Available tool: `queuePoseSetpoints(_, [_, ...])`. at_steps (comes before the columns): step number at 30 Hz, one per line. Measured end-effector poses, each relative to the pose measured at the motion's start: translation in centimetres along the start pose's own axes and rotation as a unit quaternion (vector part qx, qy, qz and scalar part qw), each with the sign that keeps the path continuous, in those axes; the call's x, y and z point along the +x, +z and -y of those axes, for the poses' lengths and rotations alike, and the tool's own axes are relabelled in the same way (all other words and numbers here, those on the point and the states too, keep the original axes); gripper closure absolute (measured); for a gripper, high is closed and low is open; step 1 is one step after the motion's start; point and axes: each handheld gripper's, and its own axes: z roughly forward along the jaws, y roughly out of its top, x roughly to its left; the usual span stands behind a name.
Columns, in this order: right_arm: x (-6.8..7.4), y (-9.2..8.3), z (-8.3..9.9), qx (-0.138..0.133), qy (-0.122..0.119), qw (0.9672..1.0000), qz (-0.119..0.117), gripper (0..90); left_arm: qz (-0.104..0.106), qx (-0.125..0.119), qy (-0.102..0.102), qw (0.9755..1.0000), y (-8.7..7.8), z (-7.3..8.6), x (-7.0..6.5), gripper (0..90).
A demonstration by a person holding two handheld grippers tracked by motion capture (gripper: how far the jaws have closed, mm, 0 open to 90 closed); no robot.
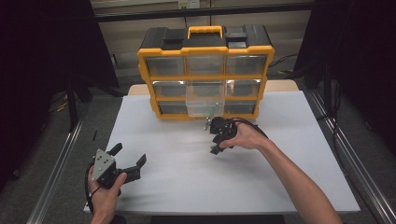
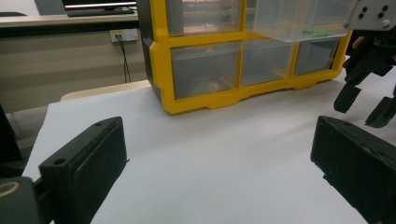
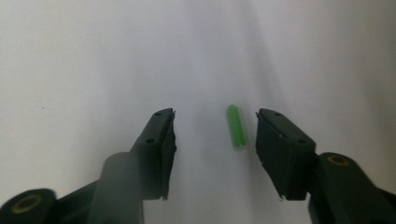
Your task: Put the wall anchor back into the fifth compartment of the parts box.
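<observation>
While my right tool (image 3: 215, 133) straddles the green peg (image 3: 236, 126) on the white desk (image 1: 187, 177), jaws apart and not touching it, the peg sits off-centre; closing could flick it away. Left tool (image 1: 128, 161) open, idle.

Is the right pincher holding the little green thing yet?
No. The green piece lies on the table between the open right gripper jaws, untouched.

No readable txt, labels, brands, nos. or signs are showing anywhere: nothing on the yellow organizer (image 1: 205, 74), its drawers, the white tabletop (image 1: 187, 172) or the grippers.
</observation>
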Motion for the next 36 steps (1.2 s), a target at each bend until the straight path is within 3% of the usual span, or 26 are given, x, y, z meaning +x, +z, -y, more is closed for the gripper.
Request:
queuePoseSetpoints(3, [-0.4, 0.4, 0.0, 0.010, -0.006, 0.9999, 0.000, 56.1, -0.002, -0.001, 0.002, 1.0000, 0.0, 0.0, 0.0, 3.6])
queuePoseSetpoints(4, [-0.3, 0.6, 0.0, 0.010, -0.002, 0.9999, 0.010, 57.2, -0.002, -0.001, 0.002, 1.0000, 0.0, 0.0, 0.0, 3.6])
queuePoseSetpoints(5, [-0.4, 0.7, 0.0, 0.013, -0.006, 0.9999, -0.001, 58.9, -0.002, 0.000, 0.002, 1.0000, 0.0, 0.0, 0.0, 3.6])
queuePoseSetpoints(6, [-0.4, 0.7, -0.1, 0.009, -0.012, 0.9999, 0.006, 60.5, -0.002, -0.001, 0.002, 1.0000, 0.0, 0.0, 0.0, 3.6])
queuePoseSetpoints(8, [-0.4, 0.8, -0.1, 0.013, -0.007, 0.9999, -0.005, 65.0, -0.002, 0.000, 0.002, 1.0000, 0.0, 0.0, 0.0, 3.6])
queuePoseSetpoints(13, [-0.3, 0.9, -0.2, 0.019, -0.010, 0.9998, 0.002, 70.6, -0.003, 0.001, 0.005, 1.0000, 0.0, 0.0, 0.1, 3.6])
queuePoseSetpoints(17, [0.2, 0.9, -0.2, 0.027, -0.001, 0.9993, 0.025, 73.3, 0.000, 0.000, 0.000, 1.0000, 0.0, 0.0, 0.0, 3.6])
queuePoseSetpoints(18, [0.0, 0.9, -0.3, 0.031, -0.008, 0.9994, 0.012, 74.1, -0.003, 0.002, 0.002, 1.0000, 0.0, 0.0, 0.0, 3.6])
queuePoseSetpoints(20, [0.3, 0.8, -0.3, 0.033, -0.004, 0.9991, 0.028, 81.0, -0.003, -0.001, 0.001, 1.0000, 0.0, 0.0, 0.0, 3.6])
queuePoseSetpoints(21, [0.3, 0.8, -0.3, 0.032, -0.004, 0.9993, 0.019, 90.0, -0.004, -0.002, 0.001, 1.0000, 0.0, 0.0, 0.0, 3.6])
queuePoseSetpoints(22, [0.0, 1.0, -0.3, 0.029, -0.020, 0.9994, -0.009, 89.7, -0.003, -0.001, 0.001, 1.0000, 0.0, 0.0, 0.0, 3.6])
queuePoseSetpoints(23, [0.3, 1.5, -0.2, 0.048, -0.026, 0.9985, -0.001, 89.6, -0.003, -0.002, 0.001, 1.0000, 0.0, 0.0, 0.0, 3.6])
queuePoseSetpoints(24, [0.6, 1.3, -0.4, 0.063, -0.012, 0.9979, 0.002, 88.4, -0.002, -0.005, -0.008, 1.0000, 0.1, 0.0, -0.1, 3.6])
queuePoseSetpoints(26, [0.7, 1.3, -0.3, 0.046, -0.020, 0.9987, 0.012, 78.3, -0.001, -0.001, -0.005, 1.0000, 0.1, 0.0, 0.0, 3.6])
queuePoseSetpoints(28, [0.5, 1.1, -0.3, 0.043, -0.009, 0.9990, 0.010, 78.3, -0.001, -0.004, -0.006, 1.0000, 0.1, 0.0, -0.1, 3.6])
queuePoseSetpoints(31, [0.5, 0.7, -0.5, 0.025, -0.037, 0.9990, 0.004, 76.9, -0.007, 0.001, -0.001, 1.0000, 0.1, 0.0, 0.1, 3.6])
queuePoseSetpoints(32, [0.8, 0.4, -0.6, 0.018, -0.026, 0.9995, 0.006, 76.6, -0.005, 0.002, -0.002, 1.0000, 0.2, 0.0, 0.1, 3.6])
queuePoseSetpoints(35, [0.5, -0.4, -0.8, 0.007, -0.033, 0.9991, 0.024, 70.2, -0.006, -0.002, -0.008, 0.9999, 0.3, -0.1, -0.1, 3.6])
queuePoseSetpoints(36, [0.4, -0.3, -0.8, 0.008, -0.030, 0.9991, 0.029, 68.0, -0.002, 0.002, -0.001, 1.0000, 0.3, -0.1, 0.0, 3.6])
